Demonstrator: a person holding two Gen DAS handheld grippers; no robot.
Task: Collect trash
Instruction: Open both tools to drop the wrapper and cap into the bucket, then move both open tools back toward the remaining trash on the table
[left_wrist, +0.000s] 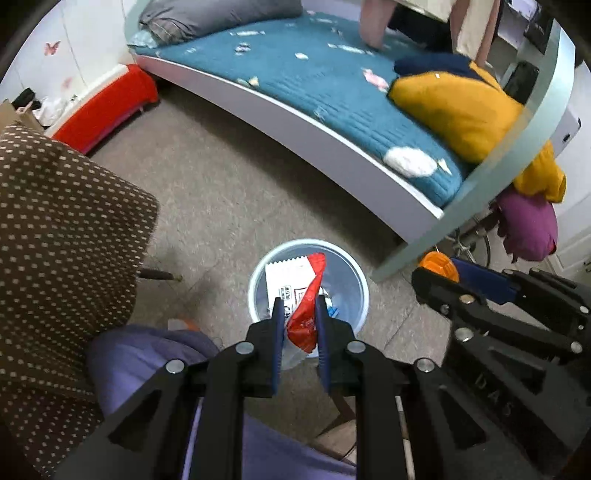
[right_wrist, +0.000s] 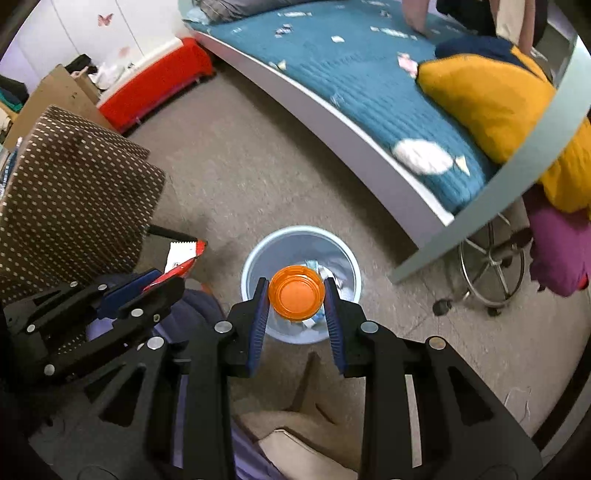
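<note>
My left gripper (left_wrist: 300, 308) is shut on a red and white snack wrapper (left_wrist: 308, 295) and holds it above the pale blue trash bin (left_wrist: 354, 280) on the floor. My right gripper (right_wrist: 296, 295) is shut on an orange plastic cup (right_wrist: 296, 297), also above the bin (right_wrist: 255, 266), which holds some paper scraps. The right gripper shows at the right of the left wrist view (left_wrist: 448, 275); the left gripper with the wrapper (right_wrist: 183, 254) shows at the left of the right wrist view (right_wrist: 155, 282).
A bed with a teal cover (left_wrist: 332, 85) carries several scattered wrappers, a white crumpled tissue (left_wrist: 410, 162) and a yellow cushion (left_wrist: 458, 110). A brown dotted chair (left_wrist: 62, 221) stands left. A red box (left_wrist: 110, 107) sits by the wall. A swivel stool base (right_wrist: 487, 273) stands right.
</note>
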